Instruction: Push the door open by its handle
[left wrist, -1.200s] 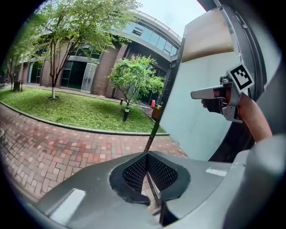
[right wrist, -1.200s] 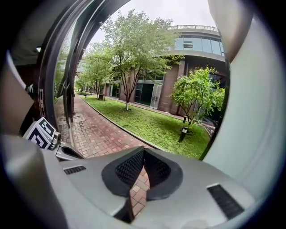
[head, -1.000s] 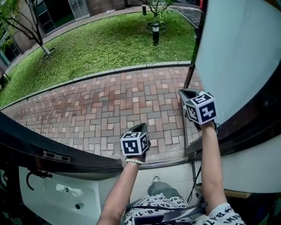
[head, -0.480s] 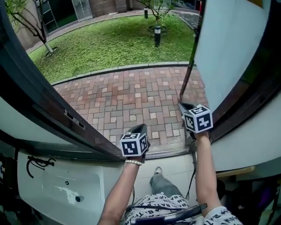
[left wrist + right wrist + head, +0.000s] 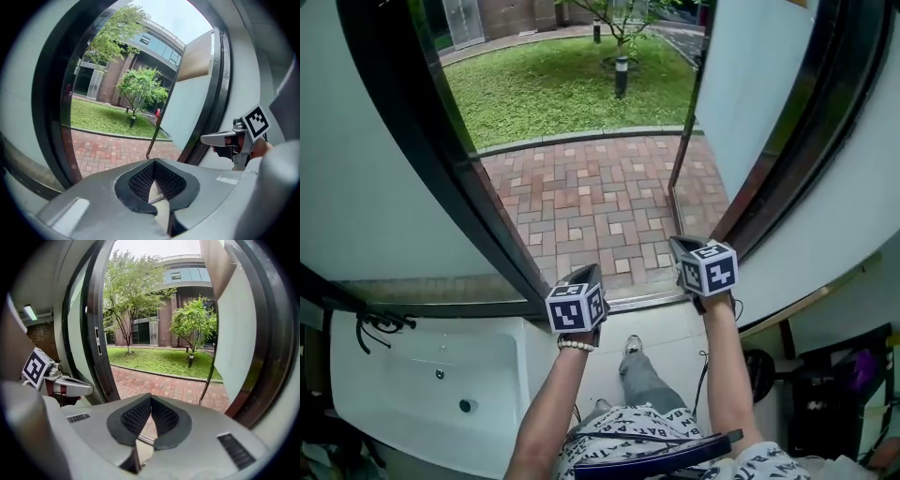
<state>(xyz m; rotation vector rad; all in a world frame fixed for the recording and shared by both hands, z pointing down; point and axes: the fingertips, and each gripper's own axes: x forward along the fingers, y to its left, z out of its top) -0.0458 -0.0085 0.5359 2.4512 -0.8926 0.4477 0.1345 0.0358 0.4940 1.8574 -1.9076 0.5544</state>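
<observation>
The door, a white panel in a dark frame, stands swung outward at the right. Its thin dark handle bar runs down its near edge, also seen as the bar and the bar. My right gripper is shut with nothing in it, just inside the threshold, below the bar's lower end and apart from it. My left gripper is shut and empty too, level with it near the left door frame. Each gripper view shows the other one: the right gripper and the left gripper.
Past the metal threshold lie brick paving, a lawn, a short lamp post and a tree. A white sink sits at my lower left. The person's leg and shoe are below the grippers.
The right gripper has come down and back from the door's handle bar, level with the left one. The view has swung, so the left frame now stands steeply upright.
</observation>
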